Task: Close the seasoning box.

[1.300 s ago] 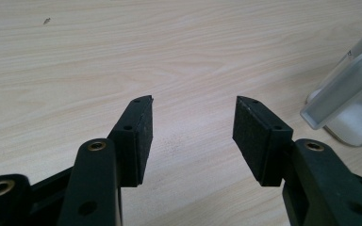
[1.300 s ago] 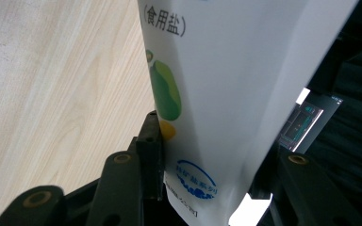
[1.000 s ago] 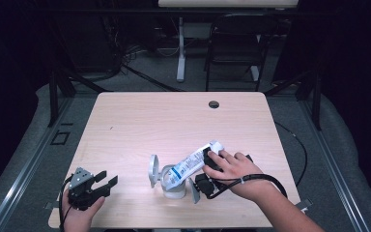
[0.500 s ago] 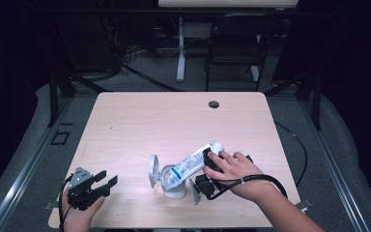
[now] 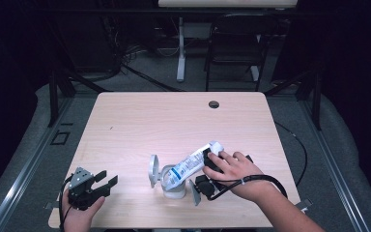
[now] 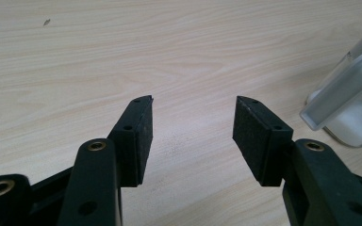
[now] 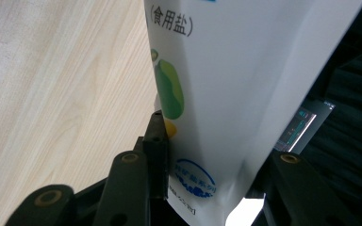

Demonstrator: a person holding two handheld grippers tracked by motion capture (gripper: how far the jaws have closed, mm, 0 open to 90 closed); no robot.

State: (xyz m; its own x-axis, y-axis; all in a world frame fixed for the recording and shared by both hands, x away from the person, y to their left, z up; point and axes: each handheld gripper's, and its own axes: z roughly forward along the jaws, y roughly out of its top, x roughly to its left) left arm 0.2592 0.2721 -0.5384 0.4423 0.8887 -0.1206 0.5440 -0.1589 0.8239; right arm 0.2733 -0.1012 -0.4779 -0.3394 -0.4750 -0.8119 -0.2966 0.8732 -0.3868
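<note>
Little had moved since the earlier frame except the right gripper's [image 5: 204, 175] jaws, which had just been closing on the salt bag [image 5: 192, 164]. From the high view, the bag's long axis slanted down-left, its mouth tipped into the clear jar [image 5: 173, 186] with its lid [image 5: 152, 170] swung open. The left gripper [image 5: 101, 182] sat well apart, released. The left gripper view showed its jaws spread over the table [image 6: 122, 56], the jar [image 6: 353, 117] off to the right. The right gripper view showed both pads pressing the bag [image 7: 226, 94].
</note>
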